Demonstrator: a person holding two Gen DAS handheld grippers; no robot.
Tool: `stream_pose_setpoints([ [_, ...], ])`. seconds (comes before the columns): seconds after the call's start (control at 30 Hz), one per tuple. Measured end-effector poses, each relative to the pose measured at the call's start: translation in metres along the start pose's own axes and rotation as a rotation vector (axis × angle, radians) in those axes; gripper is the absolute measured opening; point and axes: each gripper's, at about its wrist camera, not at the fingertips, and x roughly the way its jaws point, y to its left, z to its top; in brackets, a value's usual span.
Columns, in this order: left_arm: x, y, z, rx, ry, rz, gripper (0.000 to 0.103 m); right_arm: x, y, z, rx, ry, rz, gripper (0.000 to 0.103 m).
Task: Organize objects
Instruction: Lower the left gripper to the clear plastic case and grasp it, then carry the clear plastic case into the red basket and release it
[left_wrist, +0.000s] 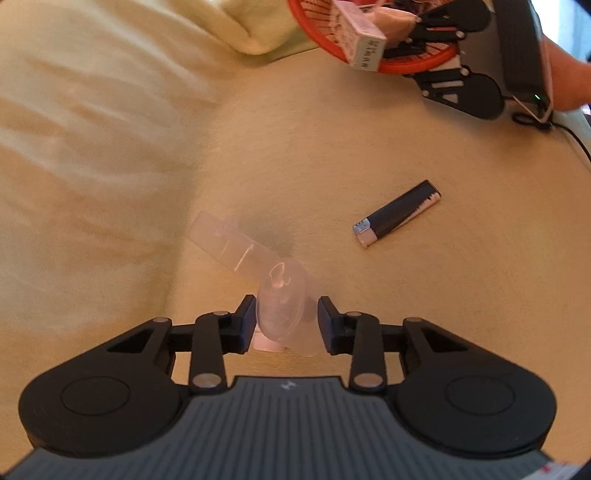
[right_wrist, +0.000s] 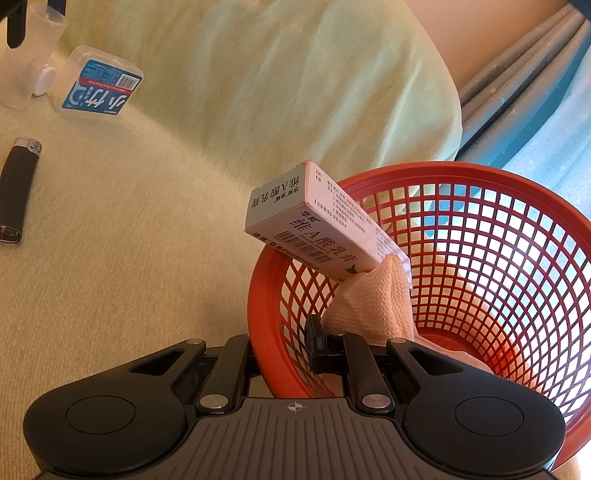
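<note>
Red basket (right_wrist: 480, 236), carton (right_wrist: 314, 225), lighter (right_wrist: 18, 184)

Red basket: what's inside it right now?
Inside the red basket a white medicine box leans over the rim, propped on a peach knitted cloth. The cloth and the right gripper, clamped on the rim, hide part of the bottom.

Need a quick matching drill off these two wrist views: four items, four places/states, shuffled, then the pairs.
Items:
1. lighter
2. medicine box
3. clear container
4. red basket

Places/states:
A. rim clamped by the right gripper
B. between the left gripper fingers
C. lying alone on the bedding
D. leaning over the basket rim

Pairs: 1-C, 2-D, 3-B, 4-A
</note>
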Motion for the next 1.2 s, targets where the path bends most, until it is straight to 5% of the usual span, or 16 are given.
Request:
stream_pose_setpoints([
  [0.37,-0.049,-0.018,0.035,0.253,-0.141,0.136,0.03,0.0,0.0,-0.001,0.002,-0.001,-0.001,0.008],
  [0.97,-0.029,-0.081,0.209,0.513,-0.597,0.176,0.033,0.0,0.0,0.0,0.006,-0.002,0.001,0.008],
  [1.07,-0.012,-0.086,0.23,0.533,-0.602,0.197,0.05,0.0,0.0,0.0,0.01,-0.003,0.001,0.008],
  [1.2,-0.013,-0.077,0.229,0.479,-0.592,0.186,0.05,0.0,-0.001,0.001,0.016,-0.004,0.003,0.008],
])
